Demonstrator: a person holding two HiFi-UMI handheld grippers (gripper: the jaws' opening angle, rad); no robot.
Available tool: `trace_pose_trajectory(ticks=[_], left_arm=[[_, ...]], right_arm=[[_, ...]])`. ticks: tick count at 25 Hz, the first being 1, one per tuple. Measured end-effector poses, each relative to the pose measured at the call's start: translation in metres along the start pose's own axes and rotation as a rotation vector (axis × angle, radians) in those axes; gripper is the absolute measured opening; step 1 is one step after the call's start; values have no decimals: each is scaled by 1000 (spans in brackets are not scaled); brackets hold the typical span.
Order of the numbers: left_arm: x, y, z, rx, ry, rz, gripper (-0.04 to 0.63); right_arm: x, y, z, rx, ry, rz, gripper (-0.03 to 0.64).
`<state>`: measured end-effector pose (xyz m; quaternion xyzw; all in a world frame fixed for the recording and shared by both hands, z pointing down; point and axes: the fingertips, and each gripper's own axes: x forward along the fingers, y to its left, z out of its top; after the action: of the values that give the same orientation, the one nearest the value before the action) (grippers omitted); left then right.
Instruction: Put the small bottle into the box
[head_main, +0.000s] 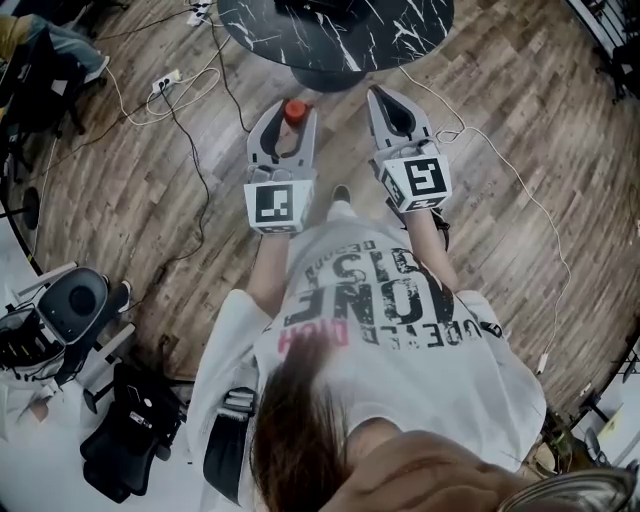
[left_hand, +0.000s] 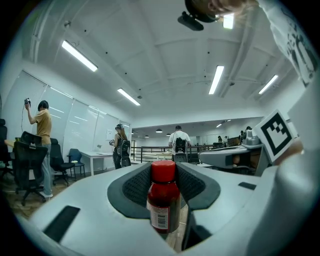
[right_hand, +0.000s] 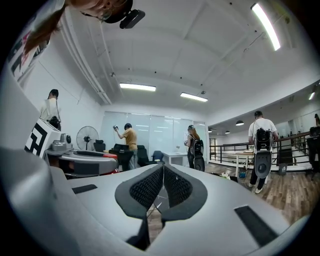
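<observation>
Head view takes in a wooden floor (head_main: 520, 150) and the near edge of a round black marbled surface (head_main: 340, 30). Both tongs are held out level, short of that surface. The right tongs (right_hand: 162, 167) are pressed together, empty. The left tongs (head_main: 290, 112) pinch the red-capped small bottle (left_hand: 163, 197), upright.

The small bottle (left_hand: 163, 197) is dark red with a brighter red cap and a white label (black barcode stripes on it). The left gripper (head_main: 290, 112) and right gripper (right_hand: 162, 167) are pale grey with black dimpled pads, and each marker cube (head_main: 275, 205) is patterned in black-and-white squares. In the head view, the table (head_main: 340, 30) at twelve o'clock is black veined with white, the floor (head_main: 500, 120) brown planks, and the shirt (head_main: 400, 350) white with black lettering.
</observation>
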<state>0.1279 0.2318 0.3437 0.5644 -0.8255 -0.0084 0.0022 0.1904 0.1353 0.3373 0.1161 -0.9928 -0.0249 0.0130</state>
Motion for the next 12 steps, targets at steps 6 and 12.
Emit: trace_pose_trajectory(ticks=[6, 12], left_arm=[[30, 3, 0, 3, -1, 22, 147], [48, 5, 1, 9, -11, 57, 147]], right_arm=[[17, -25, -4, 10, 2, 19, 3], [26, -42, -5, 6, 5, 37, 3]])
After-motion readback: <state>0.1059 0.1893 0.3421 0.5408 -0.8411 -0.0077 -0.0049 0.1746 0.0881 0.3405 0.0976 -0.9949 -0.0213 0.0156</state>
